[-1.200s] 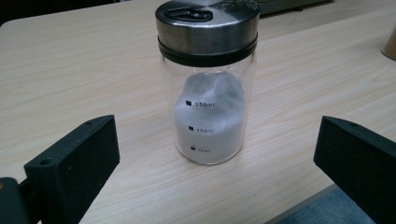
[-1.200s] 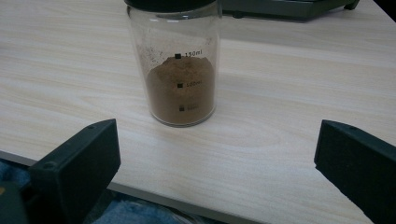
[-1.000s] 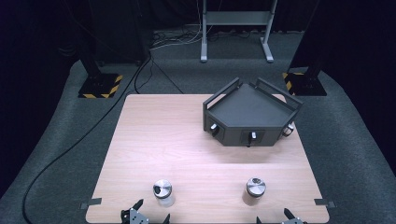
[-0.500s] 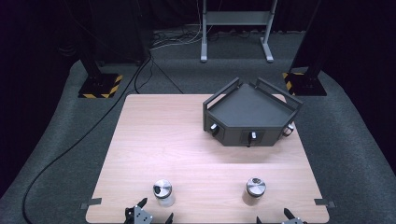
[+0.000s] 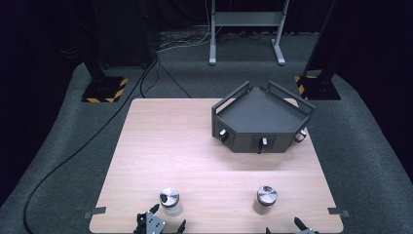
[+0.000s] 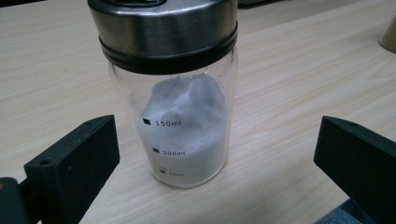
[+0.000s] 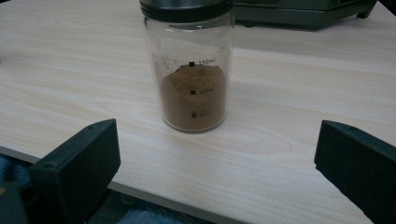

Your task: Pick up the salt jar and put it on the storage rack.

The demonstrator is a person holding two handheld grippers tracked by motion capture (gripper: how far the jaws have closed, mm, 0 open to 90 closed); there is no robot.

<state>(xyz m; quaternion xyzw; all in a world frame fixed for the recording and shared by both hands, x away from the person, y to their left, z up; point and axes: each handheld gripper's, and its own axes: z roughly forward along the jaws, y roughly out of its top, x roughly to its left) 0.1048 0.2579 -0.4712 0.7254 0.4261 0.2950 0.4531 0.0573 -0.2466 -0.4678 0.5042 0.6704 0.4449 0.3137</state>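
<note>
A glass jar of white powder (image 5: 170,201) (image 6: 184,93) with a steel lid stands near the table's front edge at left. My left gripper (image 5: 167,223) (image 6: 215,158) is open just short of it, its jaws wide apart on either side of the jar's base without touching. A like jar of brown powder (image 5: 266,199) (image 7: 194,74) stands at front right. My right gripper (image 5: 283,230) (image 7: 215,158) is open, a little farther back from that jar, at the table's edge.
A dark grey angular tray with handles and knobs (image 5: 260,119) (image 7: 299,14) sits at the back right of the wooden table (image 5: 195,146). Beyond the table, grey floor holds cables, black stands with hazard-striped bases (image 5: 104,90) and a metal frame (image 5: 246,29).
My left gripper has crept forward toward the white-powder jar. The right gripper and both jars have stayed where they were.
</note>
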